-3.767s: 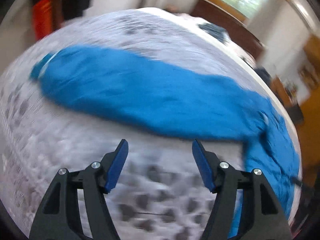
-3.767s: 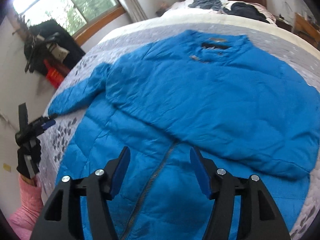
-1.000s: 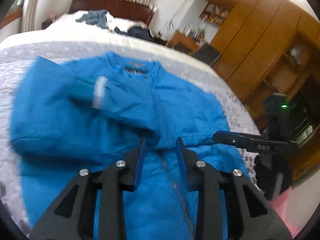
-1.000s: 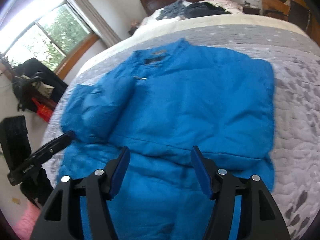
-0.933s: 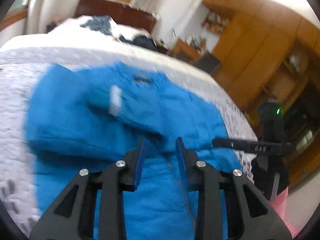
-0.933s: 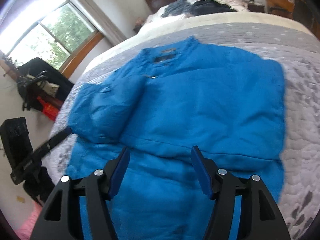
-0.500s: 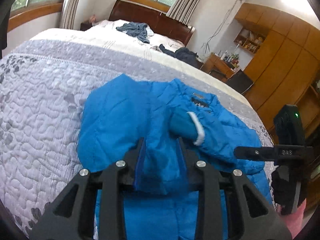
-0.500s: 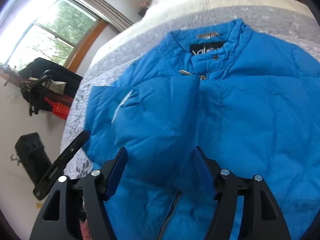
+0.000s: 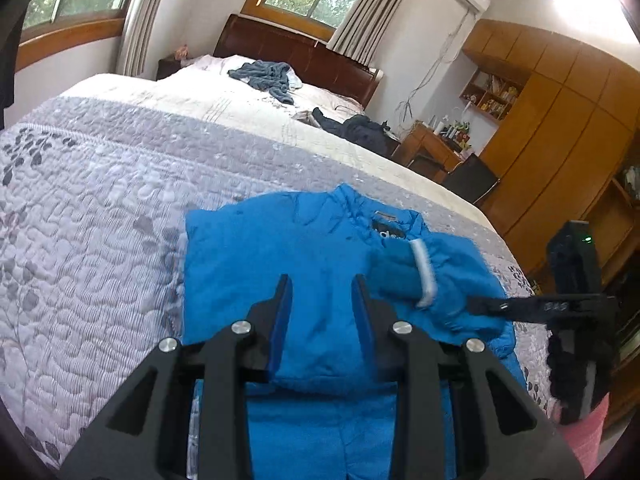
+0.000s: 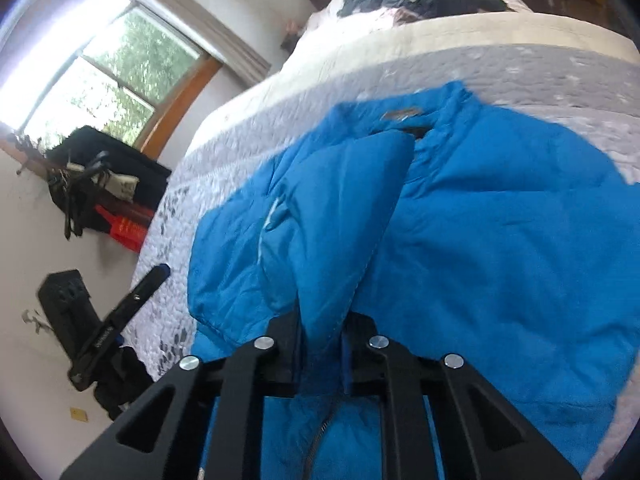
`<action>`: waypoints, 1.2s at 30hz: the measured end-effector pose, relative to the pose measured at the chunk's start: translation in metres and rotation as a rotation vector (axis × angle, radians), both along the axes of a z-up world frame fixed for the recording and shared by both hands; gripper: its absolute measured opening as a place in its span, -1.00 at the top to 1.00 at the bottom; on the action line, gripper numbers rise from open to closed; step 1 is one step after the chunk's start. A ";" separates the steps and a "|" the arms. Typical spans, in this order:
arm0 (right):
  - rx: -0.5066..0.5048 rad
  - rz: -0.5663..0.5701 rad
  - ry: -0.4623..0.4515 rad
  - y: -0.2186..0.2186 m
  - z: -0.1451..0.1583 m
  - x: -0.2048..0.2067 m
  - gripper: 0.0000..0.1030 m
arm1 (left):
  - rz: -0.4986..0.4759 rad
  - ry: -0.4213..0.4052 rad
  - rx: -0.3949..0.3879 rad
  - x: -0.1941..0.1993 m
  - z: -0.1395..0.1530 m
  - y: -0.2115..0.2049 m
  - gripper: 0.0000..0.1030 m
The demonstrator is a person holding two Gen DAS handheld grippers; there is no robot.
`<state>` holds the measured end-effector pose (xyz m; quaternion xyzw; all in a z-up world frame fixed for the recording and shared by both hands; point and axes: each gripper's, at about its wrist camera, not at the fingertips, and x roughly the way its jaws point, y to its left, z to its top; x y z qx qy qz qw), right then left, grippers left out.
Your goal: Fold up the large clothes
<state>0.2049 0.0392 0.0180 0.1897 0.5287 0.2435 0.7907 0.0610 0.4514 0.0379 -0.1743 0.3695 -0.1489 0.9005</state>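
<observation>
A bright blue puffy jacket lies collar-away on the grey quilted bedspread. One sleeve is folded across its chest, white cuff showing. My right gripper is shut on a raised fold of that sleeve above the zip. In the left wrist view the right gripper reaches in from the right onto the sleeve. My left gripper has its jaws partly closed with a gap and no fabric pinched. In the right wrist view the left gripper hovers just off the jacket's left edge.
Loose grey clothes and dark clothes lie near the headboard. A wooden wardrobe and desk stand to the right of the bed. Black bags and a red item sit by the window wall. A pink sleeve shows at the right.
The right gripper, open half a second ago, has shut on the folded sleeve and lifted it. The sleeve now lies further across the chest. The left gripper stays off the jacket's left edge.
</observation>
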 end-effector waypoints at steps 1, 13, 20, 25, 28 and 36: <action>0.004 -0.008 -0.001 -0.005 0.001 -0.001 0.73 | -0.009 0.003 0.003 0.002 0.000 -0.004 0.41; -0.048 -0.067 0.111 -0.016 -0.062 0.013 0.61 | -0.063 0.149 0.061 0.036 -0.059 -0.029 0.43; -0.271 -0.096 -0.088 -0.005 -0.004 -0.010 0.03 | -0.057 0.112 0.079 0.024 -0.043 -0.029 0.33; -0.388 0.038 -0.121 0.055 0.005 -0.005 -0.22 | -0.057 0.098 0.112 0.020 -0.036 -0.032 0.25; -0.471 0.058 -0.101 0.082 -0.013 0.006 -0.30 | -0.041 0.132 0.114 0.023 -0.046 -0.026 0.25; -0.607 -0.004 -0.095 0.086 -0.040 0.023 0.25 | -0.053 0.139 0.113 0.027 -0.054 -0.025 0.26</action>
